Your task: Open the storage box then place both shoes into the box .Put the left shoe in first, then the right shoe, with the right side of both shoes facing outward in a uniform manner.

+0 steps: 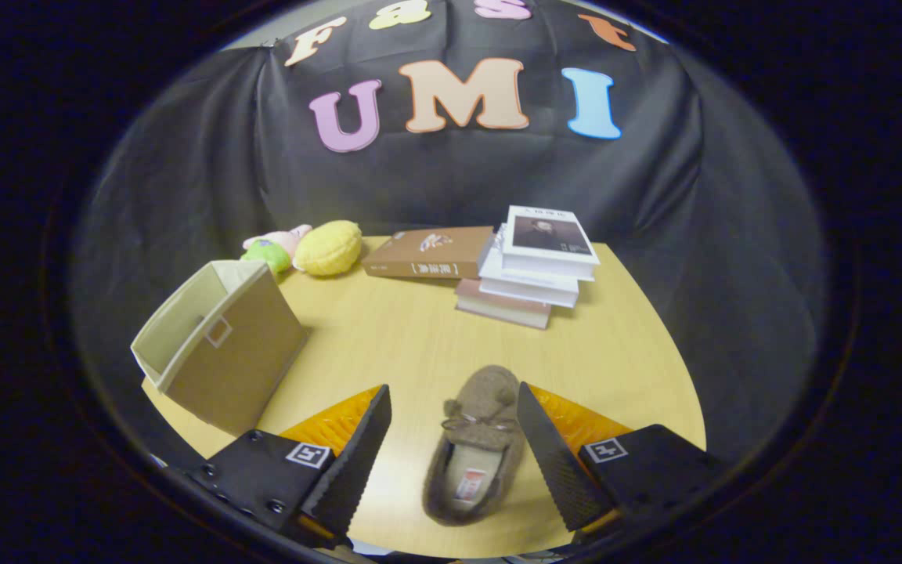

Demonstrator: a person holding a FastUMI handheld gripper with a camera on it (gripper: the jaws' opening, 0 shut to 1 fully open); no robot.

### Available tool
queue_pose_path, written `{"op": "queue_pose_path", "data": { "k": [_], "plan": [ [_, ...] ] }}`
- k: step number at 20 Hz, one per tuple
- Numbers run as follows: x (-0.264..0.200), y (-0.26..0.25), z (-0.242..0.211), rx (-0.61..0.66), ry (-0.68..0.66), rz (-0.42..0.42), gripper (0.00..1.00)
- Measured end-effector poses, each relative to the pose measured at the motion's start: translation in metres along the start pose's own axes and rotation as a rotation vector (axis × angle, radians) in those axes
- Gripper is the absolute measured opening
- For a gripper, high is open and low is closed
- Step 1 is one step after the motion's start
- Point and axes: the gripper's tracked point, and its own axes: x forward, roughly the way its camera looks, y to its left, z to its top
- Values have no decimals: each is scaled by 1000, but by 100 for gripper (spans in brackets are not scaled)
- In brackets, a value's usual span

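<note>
Brown fuzzy shoe on table; beige storage box tipped, open.

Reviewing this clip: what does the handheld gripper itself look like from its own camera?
The gripper has two wedge-shaped fingers with finely ribbed, textured inner faces. Each sits on a dark block body carrying a small square white-and-black marker tag. Ridged orange parts show behind the fingers, and round screw heads dot one block. No cables are visible.

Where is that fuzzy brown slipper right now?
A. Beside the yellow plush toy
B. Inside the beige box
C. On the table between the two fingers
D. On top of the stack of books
C: the slipper lies on the table between the open fingers of the gripper, neither pressing on it.
</note>
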Motion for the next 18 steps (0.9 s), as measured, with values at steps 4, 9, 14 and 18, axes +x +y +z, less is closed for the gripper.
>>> {"op": "queue_pose_path", "data": {
  "k": [4, 9, 14, 18],
  "plan": [
    [13, -26, -41, 1, 88, -2, 100],
    [36, -43, -79, -9, 179, 3, 100],
    [55, -52, -104, -12, 275, -10, 93],
    [54, -47, -113, 78, 348, 0, 63]
  ]
}}
